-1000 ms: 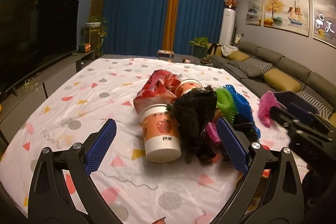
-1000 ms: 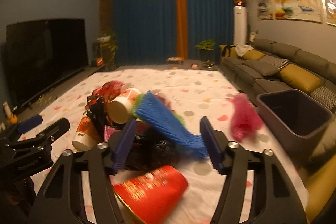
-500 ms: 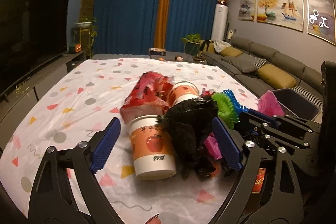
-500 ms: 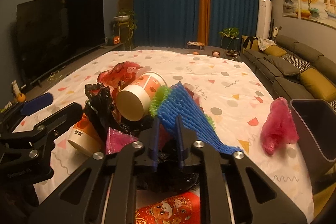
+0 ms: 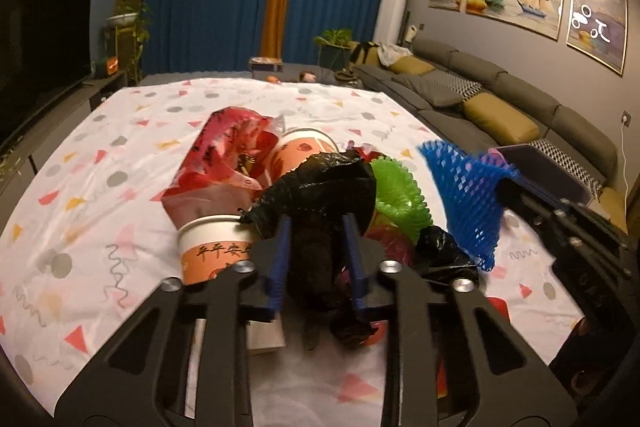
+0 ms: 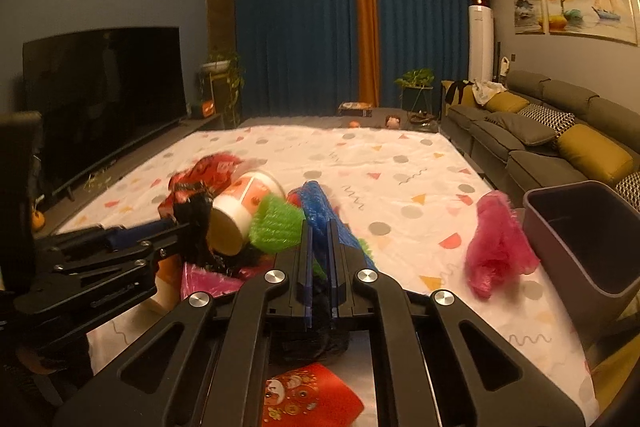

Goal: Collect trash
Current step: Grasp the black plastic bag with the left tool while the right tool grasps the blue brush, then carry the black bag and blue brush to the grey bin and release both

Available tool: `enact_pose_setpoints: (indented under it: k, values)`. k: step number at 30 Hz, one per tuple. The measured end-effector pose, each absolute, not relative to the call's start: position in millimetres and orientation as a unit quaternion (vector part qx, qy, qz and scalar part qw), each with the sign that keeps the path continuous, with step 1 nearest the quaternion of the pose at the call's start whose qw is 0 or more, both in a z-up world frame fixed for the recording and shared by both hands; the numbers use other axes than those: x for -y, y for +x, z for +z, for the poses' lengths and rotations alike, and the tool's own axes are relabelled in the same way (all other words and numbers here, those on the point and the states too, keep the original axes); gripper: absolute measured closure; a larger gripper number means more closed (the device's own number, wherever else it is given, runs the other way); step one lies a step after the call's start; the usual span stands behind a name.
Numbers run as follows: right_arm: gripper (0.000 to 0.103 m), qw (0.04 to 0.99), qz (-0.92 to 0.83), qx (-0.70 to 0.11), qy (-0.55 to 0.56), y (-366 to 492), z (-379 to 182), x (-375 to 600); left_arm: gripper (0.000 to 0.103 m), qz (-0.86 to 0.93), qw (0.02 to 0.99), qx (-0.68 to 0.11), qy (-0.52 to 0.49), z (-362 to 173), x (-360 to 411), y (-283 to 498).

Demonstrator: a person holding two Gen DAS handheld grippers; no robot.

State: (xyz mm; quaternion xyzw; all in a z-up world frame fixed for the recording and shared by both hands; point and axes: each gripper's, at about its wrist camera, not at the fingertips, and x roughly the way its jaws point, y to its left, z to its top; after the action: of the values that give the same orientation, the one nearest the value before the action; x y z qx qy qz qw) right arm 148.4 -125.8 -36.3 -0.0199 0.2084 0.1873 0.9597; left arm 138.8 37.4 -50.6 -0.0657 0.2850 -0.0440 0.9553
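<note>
- A patterned white sheet point(image 5: 132, 131) covers the surface; the trash lies heaped near its front edge.
- A dark bin point(image 6: 592, 239) stands at the sheet's right edge, just beside a pink bag point(image 6: 500, 247).
- The left gripper point(image 5: 316, 259) is closing its jaws, its pads pressing a black bag point(image 5: 320, 187) beside an upright paper cup point(image 5: 212, 247).
- The right gripper point(image 6: 320, 259) is clamped tight on a blue foam net point(image 6: 320, 211), next to a green net point(image 6: 276, 223).
</note>
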Motion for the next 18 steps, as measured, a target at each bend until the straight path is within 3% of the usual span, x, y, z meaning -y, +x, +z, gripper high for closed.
enact_pose_setpoints:
  k: [2, 3, 18]
  values:
    - [0.096, 0.961, 0.186, -0.203, -0.015, 145, -33, 130, 0.102, -0.048, 0.953, -0.291, -0.067, -52, -37, 142]
    - [0.096, 0.962, 0.186, -0.2, -0.01, 144, -31, 133, 0.103, -0.049, 0.952, -0.292, -0.069, -52, -37, 143]
    - [0.096, 0.97, 0.186, -0.153, 0.027, 120, -3, 165, 0.103, -0.054, 0.975, -0.2, -0.084, 16, -49, 109]
